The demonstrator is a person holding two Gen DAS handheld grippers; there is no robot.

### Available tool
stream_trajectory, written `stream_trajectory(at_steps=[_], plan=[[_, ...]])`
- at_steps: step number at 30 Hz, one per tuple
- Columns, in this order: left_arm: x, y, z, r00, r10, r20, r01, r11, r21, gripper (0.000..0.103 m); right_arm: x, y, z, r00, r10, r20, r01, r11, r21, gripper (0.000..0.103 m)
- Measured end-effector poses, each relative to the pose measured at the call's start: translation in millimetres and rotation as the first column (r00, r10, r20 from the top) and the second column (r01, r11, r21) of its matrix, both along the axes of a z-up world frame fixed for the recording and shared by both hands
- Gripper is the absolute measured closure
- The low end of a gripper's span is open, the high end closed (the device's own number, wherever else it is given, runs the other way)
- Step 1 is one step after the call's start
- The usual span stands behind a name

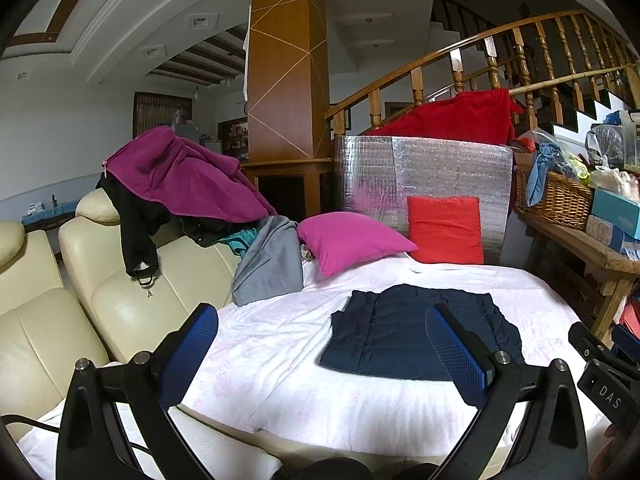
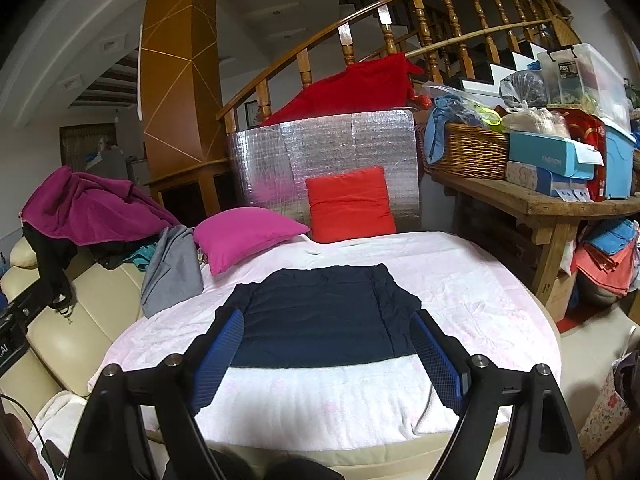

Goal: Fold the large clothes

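Navy garment (image 2: pixel 320 316) folded flat | box (image 2: pixel 550 158) reads "FASHION"

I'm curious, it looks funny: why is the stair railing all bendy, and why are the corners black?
Left wrist view: the fisheye lens bows the stair railing and blackens the corners. Right wrist view: the same bend and black corners, and the navy garment stays sharp.

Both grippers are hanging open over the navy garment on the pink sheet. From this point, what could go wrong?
1. The navy garment lies flat on the loose pink sheet; a low pinch by the right gripper could catch the sheet too.
2. The left gripper sits off toward the garment's left edge, so a lift may be uneven.
3. The grey garment and magenta pillow crowd the far left corner.
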State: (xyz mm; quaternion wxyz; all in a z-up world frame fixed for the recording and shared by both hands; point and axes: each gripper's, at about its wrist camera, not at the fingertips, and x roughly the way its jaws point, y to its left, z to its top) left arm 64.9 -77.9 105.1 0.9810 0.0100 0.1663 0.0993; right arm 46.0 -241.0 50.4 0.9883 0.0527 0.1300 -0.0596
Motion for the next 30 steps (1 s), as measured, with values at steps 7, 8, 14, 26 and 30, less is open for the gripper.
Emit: stream_trajectory(at_steps=[7,8,14,26,30], plan=[[1.9,2.2,-0.2,1.000,0.004,0.002,-0.004,1.000,-0.007,0.000,6.4,-3.2,-0.5,1.000,0.006,-0.010,-0.006,1.000,-0.004,0.016],[3.1,2.6,0.0,1.000,0.003,0.000,-0.003,1.000,-0.007,0.000,7.4,-3.2,-0.5,1.000,0.006,-0.012,-0.006,1.000,-0.006,0.016],[7.6,3.6,-0.3,1.000,0.011,-0.003,-0.011,1.000,-0.015,0.000,11.8,-5.4,-0.3,1.000,0.006,-0.016,-0.006,1.000,-0.010,0.016],[21.7,4.2,5.7,1.000,0.019,-0.001,-0.019,0.999,-0.027,0.000,22.6,-12.2,12.2,1.000,0.004,-0.001,-0.004,1.000,-0.008,0.016],[29.2,4.4,7.1,1.000,0.017,-0.007,-0.017,0.999,-0.030,0.000,29.5,-10.4,14.9,1.000,0.009,-0.006,-0.009,1.000,-0.011,0.016]])
